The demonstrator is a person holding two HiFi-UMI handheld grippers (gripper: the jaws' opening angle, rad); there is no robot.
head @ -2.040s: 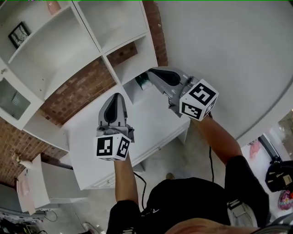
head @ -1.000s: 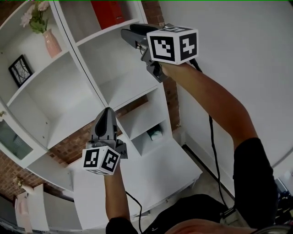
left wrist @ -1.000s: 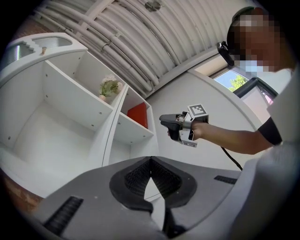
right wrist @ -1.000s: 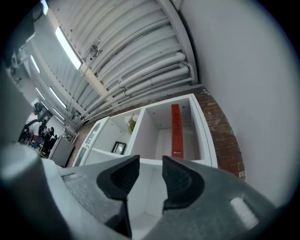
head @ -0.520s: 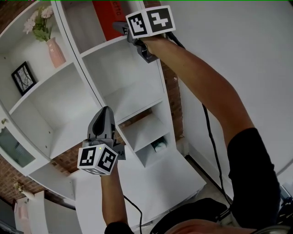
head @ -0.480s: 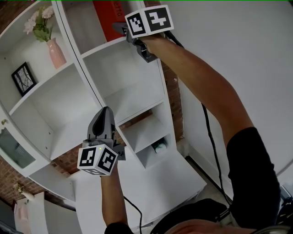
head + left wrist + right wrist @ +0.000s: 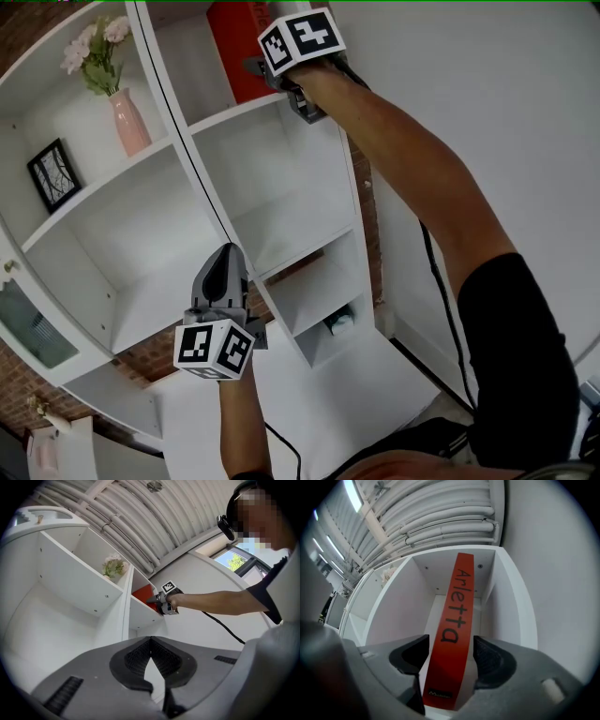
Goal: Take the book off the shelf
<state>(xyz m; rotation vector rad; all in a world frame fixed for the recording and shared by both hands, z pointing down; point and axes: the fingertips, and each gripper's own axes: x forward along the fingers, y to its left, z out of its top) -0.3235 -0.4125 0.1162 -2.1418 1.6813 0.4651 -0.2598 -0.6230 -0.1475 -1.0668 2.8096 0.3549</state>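
A red book [image 7: 234,45] stands upright in the top right compartment of the white shelf unit [image 7: 281,202]. Black lettering runs along its spine [image 7: 457,616]. My right gripper [image 7: 253,67] is raised to that compartment, and its jaws are opening. The spine's lower part sits between the pads [image 7: 488,657] with a thin gap on each side. My left gripper [image 7: 225,262] hangs lower, in front of the middle shelves, shut and empty. Its own view shows the closed jaws [image 7: 150,642] and, beyond them, the right gripper [image 7: 159,603] at the book [image 7: 142,594].
A pink vase with flowers [image 7: 131,117] and a small framed picture [image 7: 56,176] stand in the left compartments. A small pale object [image 7: 341,324] lies in a low compartment. A plain white wall [image 7: 487,112] runs along the unit's right side. Brick shows behind the lower shelves.
My right gripper has risen from the low shelves to the top compartment and reached the red book. The left gripper has stayed in front of the middle shelves.
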